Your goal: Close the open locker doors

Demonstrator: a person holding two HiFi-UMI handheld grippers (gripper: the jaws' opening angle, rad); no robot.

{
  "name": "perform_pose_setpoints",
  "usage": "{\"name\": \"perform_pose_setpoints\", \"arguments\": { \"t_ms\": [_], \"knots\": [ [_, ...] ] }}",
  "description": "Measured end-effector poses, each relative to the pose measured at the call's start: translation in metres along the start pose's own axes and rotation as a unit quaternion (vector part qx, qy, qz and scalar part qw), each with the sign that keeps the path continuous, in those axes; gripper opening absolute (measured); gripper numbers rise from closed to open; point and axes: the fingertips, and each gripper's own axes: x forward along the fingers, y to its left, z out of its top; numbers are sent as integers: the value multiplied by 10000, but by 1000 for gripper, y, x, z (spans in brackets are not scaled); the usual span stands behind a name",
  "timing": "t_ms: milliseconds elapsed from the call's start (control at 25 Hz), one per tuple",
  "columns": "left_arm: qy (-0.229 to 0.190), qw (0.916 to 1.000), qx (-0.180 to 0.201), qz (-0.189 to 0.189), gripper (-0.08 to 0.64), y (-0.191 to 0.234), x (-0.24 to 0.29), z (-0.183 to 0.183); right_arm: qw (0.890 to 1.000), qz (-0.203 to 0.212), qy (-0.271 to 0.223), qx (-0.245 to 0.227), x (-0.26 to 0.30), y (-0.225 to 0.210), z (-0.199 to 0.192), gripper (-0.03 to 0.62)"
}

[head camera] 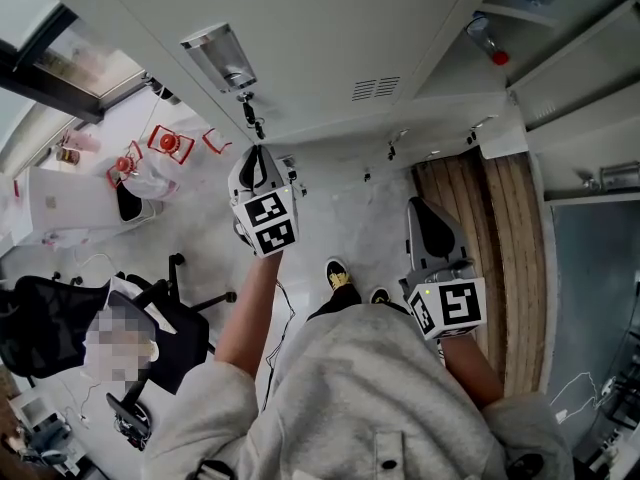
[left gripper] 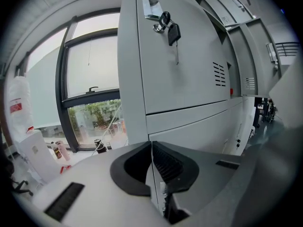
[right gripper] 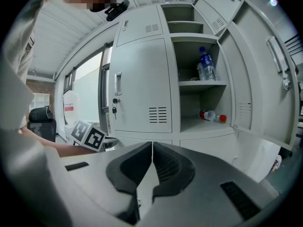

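Locker doors: tall door (right gripper: 265,93) and small door (right gripper: 222,4) stand open at the bank's right. Keyed door (left gripper: 184,56), just ahead of my left gripper (left gripper: 151,148), is closed. Left and right gripper (right gripper: 151,148) are both clenched, with nothing between the jaws. Judged step: between doors. Next move calls for reaching right and pushing the tall door's outer face round. Bottles (right gripper: 206,65) sit on the shelves, seemingly clear of the swing. Tall door's lower edge is cut off; latches are too small to read.

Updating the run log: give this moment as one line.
left gripper: shut, empty | right gripper: shut, empty | grey metal locker door with keys: closed | grey metal locker door beside bottle shelves: open
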Motion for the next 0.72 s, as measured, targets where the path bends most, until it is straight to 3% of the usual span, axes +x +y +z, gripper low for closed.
{"name": "perform_pose_setpoints", "arguments": {
  "t_ms": [320,560,720],
  "knots": [
    [110,9996,-181,-186,9,2,-10,-12,10000,-5,-57,13,-11,3,1,28],
    [-101,9954,-629,-712,9,-18,-45,-5,9998,-58,-189,-44,-25,1,5,28],
    [-335,9915,-712,-1037,11,-38,-79,10,9995,-92,-287,-94,-38,-3,10,28]
  ]
}}
